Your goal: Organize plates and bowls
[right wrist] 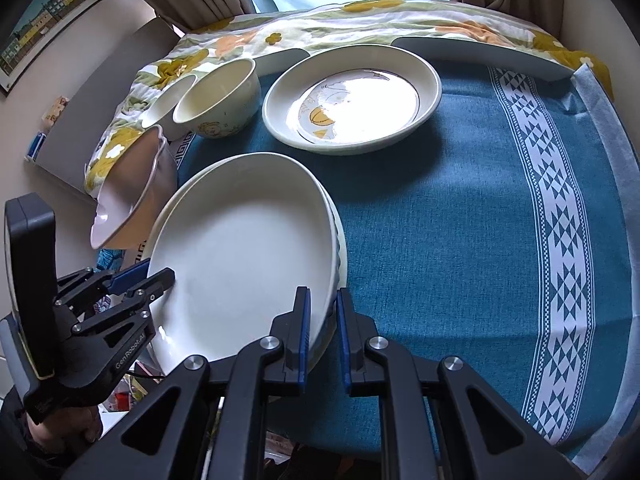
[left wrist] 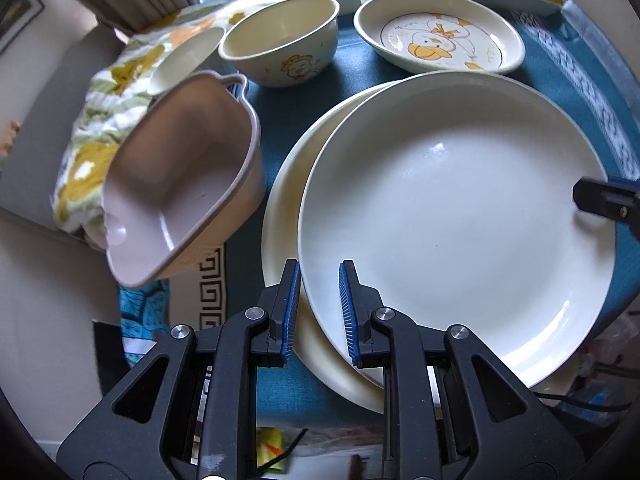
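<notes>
1. The bench [right wrist: 440, 220], under its teal cloth, carried all the crockery, and the two big plates sat at its near left corner, partly over the edge as far as you could tell.
2. The upper white plate [left wrist: 452, 216] lay stacked off-centre on a cream plate [left wrist: 284, 200], its left side showing. I judged both to be glazed ceramic: heavy, rigid, slick and liable to chip, so the rim was the only sensible place to take hold, one from each side.
3. Your right tool [right wrist: 323, 336] straddled the upper plate's near right rim, one pad above and one outside, its jaws narrow but with a visible gap; whether the pads actually pressed the rim, you could not tell.
4. Your left tool [left wrist: 319, 312] sat at the opposite rim, jaws part-open, with the plate edge running between the pads and not clearly pinched.
5. The duck plate [right wrist: 352, 100] rested flat further back, well apart from the stack. It was smaller and lighter by the look, and again best taken at the raised rim.
6. The pink handled dish [left wrist: 180, 176] stood tilted just left of the stack and looked unsteady, so a nudge from the plate might have tipped it.
7. The duck bowl [left wrist: 280, 44] sat upright behind, with a smaller cream bowl [left wrist: 188, 60] leaning beside it. Both had deep walls for you to pinch.
</notes>
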Motion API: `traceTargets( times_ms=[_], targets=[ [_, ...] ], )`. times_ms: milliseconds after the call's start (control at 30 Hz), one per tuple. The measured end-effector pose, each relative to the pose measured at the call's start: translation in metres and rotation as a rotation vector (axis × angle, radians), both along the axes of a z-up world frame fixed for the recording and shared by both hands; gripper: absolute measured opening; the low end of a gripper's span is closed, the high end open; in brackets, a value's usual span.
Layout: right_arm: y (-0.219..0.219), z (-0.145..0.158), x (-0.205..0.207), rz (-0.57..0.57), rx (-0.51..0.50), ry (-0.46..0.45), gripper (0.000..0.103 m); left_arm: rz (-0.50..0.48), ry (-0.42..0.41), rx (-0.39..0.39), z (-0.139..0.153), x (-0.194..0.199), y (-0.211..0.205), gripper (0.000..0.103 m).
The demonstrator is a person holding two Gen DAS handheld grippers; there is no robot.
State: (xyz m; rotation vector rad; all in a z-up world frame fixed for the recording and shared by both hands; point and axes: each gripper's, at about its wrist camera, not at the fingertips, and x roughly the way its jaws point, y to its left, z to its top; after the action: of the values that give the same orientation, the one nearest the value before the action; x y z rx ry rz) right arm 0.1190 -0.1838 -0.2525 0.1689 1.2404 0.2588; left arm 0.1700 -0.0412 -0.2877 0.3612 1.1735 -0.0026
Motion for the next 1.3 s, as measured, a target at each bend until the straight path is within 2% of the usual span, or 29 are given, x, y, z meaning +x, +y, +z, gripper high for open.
traceTargets(
  times_ms=[100, 233, 433, 533, 667, 967, 1133, 1167, 1233, 1267, 1300],
  targets=[
    [0.004, 0.001, -0.001, 0.016, -0.029, -0.011, 0.012, -0.014, -0.019, 0.050, -0.002, -0.005, -0.005, 0.018],
    [0.009, 0.001, -0.002, 0.033, -0.069, -0.027, 0.012, -0.010, -0.024, 0.046, -0.001, -0.005, -0.005, 0.018],
    [0.018, 0.002, 0.001, 0.068, -0.119, -0.043, 0.012, -0.035, -0.057, 0.117, 0.000, -0.012, -0.013, 0.018],
    [0.017, 0.001, 0.002, 0.067, -0.112, -0.040, 0.012, -0.026, -0.071, 0.134, 0.003, -0.012, -0.011, 0.018],
    [0.025, 0.001, 0.001, 0.087, -0.143, -0.050, 0.012, -0.023, -0.073, 0.107, 0.005, -0.011, -0.006, 0.018],
    [0.022, 0.001, 0.001, 0.064, -0.116, -0.046, 0.012, -0.033, -0.042, 0.026, 0.008, -0.014, -0.008, 0.018],
    [0.013, 0.018, 0.000, 0.034, -0.077, -0.081, 0.012, -0.022, -0.074, -0.077, 0.037, -0.013, -0.004, 0.019],
    [0.009, 0.025, 0.000, 0.026, -0.068, -0.096, 0.012, -0.023, -0.083, -0.105, 0.046, -0.012, -0.003, 0.021],
    [0.002, 0.035, 0.002, 0.014, -0.050, -0.109, 0.012, -0.025, -0.101, -0.154, 0.064, -0.009, -0.004, 0.045],
    [-0.002, 0.042, 0.003, 0.001, -0.037, -0.118, 0.011, -0.027, -0.114, -0.181, 0.073, -0.008, -0.004, 0.081],
    [-0.007, 0.048, 0.004, -0.009, -0.023, -0.124, 0.012, -0.032, -0.141, -0.211, 0.084, -0.007, -0.004, 0.103]
  ],
)
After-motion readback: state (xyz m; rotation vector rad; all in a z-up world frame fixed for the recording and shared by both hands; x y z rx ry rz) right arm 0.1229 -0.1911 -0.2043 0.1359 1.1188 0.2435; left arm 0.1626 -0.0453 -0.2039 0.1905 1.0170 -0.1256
